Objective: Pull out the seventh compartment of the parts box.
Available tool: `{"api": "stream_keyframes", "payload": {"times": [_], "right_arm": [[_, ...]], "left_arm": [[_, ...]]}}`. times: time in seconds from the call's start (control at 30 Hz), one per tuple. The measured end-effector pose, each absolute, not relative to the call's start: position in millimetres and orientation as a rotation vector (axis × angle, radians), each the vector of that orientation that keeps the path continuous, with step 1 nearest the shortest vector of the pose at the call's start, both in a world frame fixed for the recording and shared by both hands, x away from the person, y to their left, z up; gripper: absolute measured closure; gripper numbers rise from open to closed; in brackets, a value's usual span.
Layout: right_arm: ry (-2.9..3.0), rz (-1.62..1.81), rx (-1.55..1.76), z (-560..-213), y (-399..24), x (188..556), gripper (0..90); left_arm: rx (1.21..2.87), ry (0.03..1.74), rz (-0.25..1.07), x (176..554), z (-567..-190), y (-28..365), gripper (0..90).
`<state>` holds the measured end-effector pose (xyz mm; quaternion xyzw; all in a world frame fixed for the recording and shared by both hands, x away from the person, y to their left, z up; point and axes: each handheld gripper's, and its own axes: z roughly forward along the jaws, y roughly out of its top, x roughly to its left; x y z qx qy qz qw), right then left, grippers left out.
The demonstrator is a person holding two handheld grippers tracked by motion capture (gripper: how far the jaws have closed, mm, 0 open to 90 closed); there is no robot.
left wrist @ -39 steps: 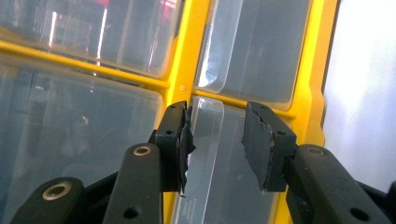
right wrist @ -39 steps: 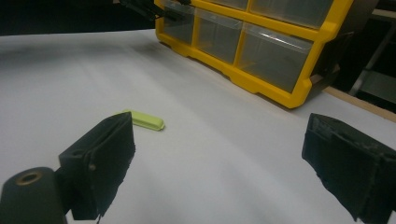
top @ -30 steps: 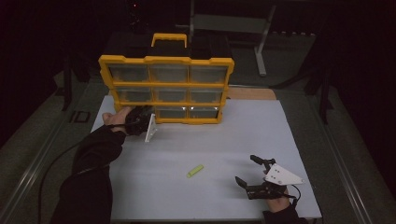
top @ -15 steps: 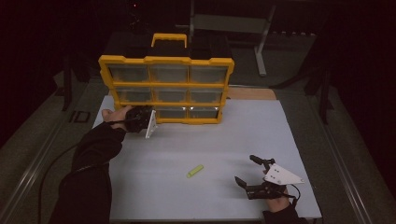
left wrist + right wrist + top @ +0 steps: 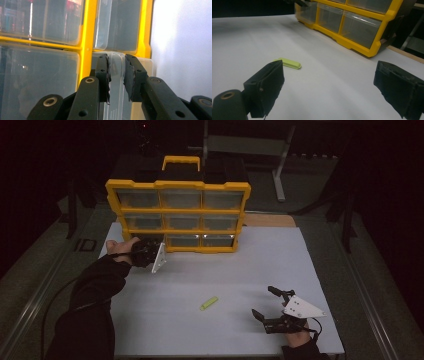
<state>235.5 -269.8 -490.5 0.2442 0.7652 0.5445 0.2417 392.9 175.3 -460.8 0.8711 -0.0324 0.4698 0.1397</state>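
Left gripper view: left gripper [image 5: 117,75], jaws nearly together astride the clear drawer [image 5: 116,100] pull at the yellow cabinet's [image 5: 177,215] bottom-left. Likely step: opening it; next, a straight pull. Right gripper [image 5: 272,306] rests spread near the green piece [image 5: 209,303].

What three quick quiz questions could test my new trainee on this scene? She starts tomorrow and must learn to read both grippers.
1. True or false: the right gripper holds the green piece.
2. What is the left gripper closing around? A) the organizer's carry handle B) the clear tab of a bottom-row drawer C) the green piece
3. Fill in: the yellow organizer has ___ rows of drawers.

Key: 1 false, its jaws are wide open and empty, and the piece lies apart on the white table. 2 B. 3 three.
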Motion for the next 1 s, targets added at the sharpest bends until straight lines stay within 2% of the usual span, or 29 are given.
{"api": "stream_keyframes", "payload": {"times": [1.0], "right_arm": [[2.086,1.482,0.66,-489,-268,234,9.5]], "left_arm": [[2.541,-0.112,1.247,349,-455,177,75.0]]}}
